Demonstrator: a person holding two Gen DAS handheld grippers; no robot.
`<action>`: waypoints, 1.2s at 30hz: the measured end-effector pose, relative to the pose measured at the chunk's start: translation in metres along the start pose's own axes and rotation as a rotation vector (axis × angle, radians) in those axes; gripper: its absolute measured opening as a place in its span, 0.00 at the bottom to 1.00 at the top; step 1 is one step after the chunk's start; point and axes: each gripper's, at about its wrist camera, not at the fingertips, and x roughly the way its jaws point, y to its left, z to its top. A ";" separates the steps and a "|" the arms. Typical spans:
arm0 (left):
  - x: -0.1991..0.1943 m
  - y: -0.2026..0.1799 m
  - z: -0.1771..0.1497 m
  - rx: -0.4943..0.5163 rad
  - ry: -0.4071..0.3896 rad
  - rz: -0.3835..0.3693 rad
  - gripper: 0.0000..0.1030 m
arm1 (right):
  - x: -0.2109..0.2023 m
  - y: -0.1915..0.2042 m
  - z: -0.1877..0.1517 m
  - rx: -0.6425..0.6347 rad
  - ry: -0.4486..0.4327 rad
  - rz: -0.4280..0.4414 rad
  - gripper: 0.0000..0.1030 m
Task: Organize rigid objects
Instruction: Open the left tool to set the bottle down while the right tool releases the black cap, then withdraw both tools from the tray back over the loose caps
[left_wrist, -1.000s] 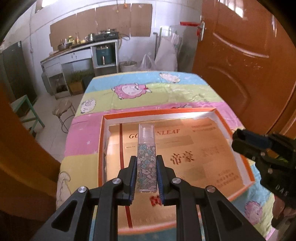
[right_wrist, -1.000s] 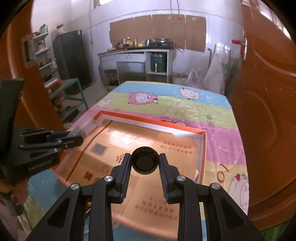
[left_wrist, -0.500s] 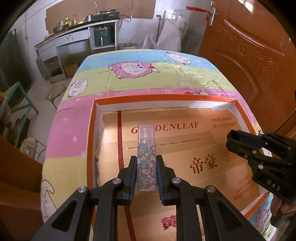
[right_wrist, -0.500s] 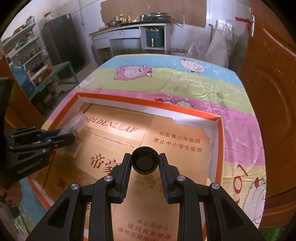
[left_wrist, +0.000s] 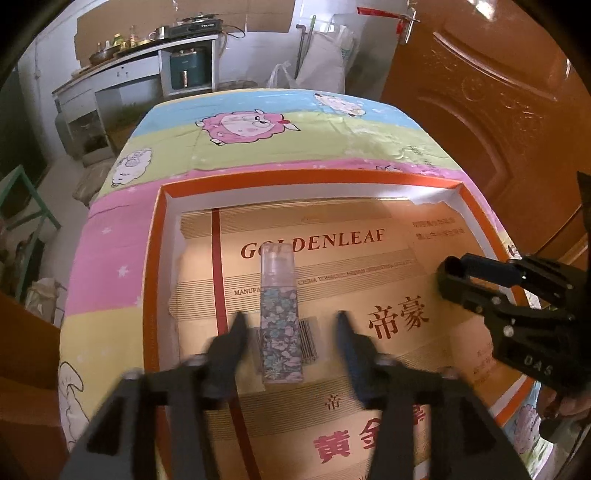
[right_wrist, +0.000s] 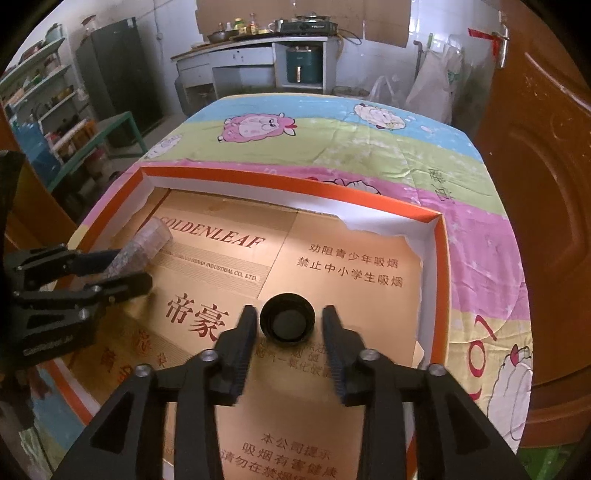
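floral print in blue, pink and purple is covering the lower body of the slim spray bottle (left_wrist: 279, 314), and a clear cap is topping its far end. it is lying flat on the cardboard lining (left_wrist: 369, 295) of the orange-rimmed box (left_wrist: 314, 176), lengthwise between the jaws of the left gripper (left_wrist: 291, 325), nearer the left-side finger than the other. those jaws have just been opening and are now standing wide, blurred, with clear gaps on both sides of the bottle, so nothing is pressing on it.

the small black cap (right_wrist: 287, 322) is sitting hollow side up on the same lining, between the tips of the right gripper (right_wrist: 288, 320). these jaws have just been opening too and are standing moderately apart, a thin gap showing on each side of the cap, neither pad touching it.

both grippers are pointing steeply down into the box. in the right wrist view the left gripper is showing off to the left-hand side, with the bottle lying between its fingers; in the left wrist view the right gripper is reaching in from the right-hand edge.

beyond both jaws the box is resting on a striped cloth with cartoon sheep (right_wrist: 332, 147). a brown wooden door (left_wrist: 498, 92) is standing to the right-hand side, and a kitchen counter (right_wrist: 258, 44) is lining the far wall.
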 end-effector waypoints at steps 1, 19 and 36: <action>0.000 -0.001 0.000 0.003 -0.002 0.012 0.62 | -0.001 0.000 -0.001 -0.003 -0.002 -0.003 0.44; -0.081 -0.015 -0.028 -0.042 -0.202 -0.057 0.62 | -0.057 0.006 -0.044 0.039 -0.139 -0.024 0.45; -0.151 -0.033 -0.081 -0.018 -0.311 -0.037 0.62 | -0.128 0.042 -0.093 0.044 -0.231 0.017 0.45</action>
